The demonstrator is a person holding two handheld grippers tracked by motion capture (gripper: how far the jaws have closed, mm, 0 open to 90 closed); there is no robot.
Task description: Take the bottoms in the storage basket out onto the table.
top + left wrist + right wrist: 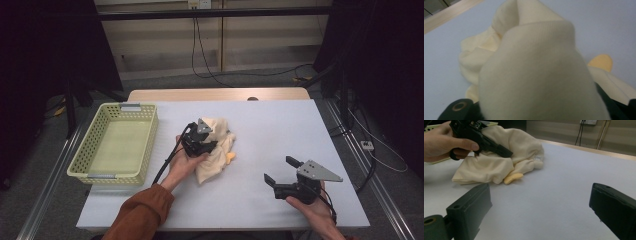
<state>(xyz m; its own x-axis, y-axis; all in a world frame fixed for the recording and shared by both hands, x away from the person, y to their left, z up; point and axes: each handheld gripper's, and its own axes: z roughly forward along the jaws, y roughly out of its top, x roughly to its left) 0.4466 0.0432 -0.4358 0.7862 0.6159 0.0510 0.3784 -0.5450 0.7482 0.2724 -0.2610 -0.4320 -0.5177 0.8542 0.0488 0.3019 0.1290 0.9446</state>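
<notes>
High view: left hand-held gripper (204, 141) sits on the crumpled cream-coloured soft fabric garment (215, 159) near the middle of the white worktop (280, 125). In the left gripper view a fold of the fabric bulges up between the jaws and hides them; it appears closed on the cloth, though how tight cannot be told. Right gripper view shows a black jaw pressed into the top of the bundle, the rest of the garment lying on the worktop. A small yellow-orange patch (513, 178) pokes out at its near edge.

Right hand-held gripper (280, 176): jaws wide apart, holding nothing, well apart from the garment, low over the worktop.

Pale yellow-green perforated plastic basket (145, 145) stands to the left, just beside the garment, nothing inside.

Judgement: grasp made; lift and any transfer to the basket not yet done.
</notes>
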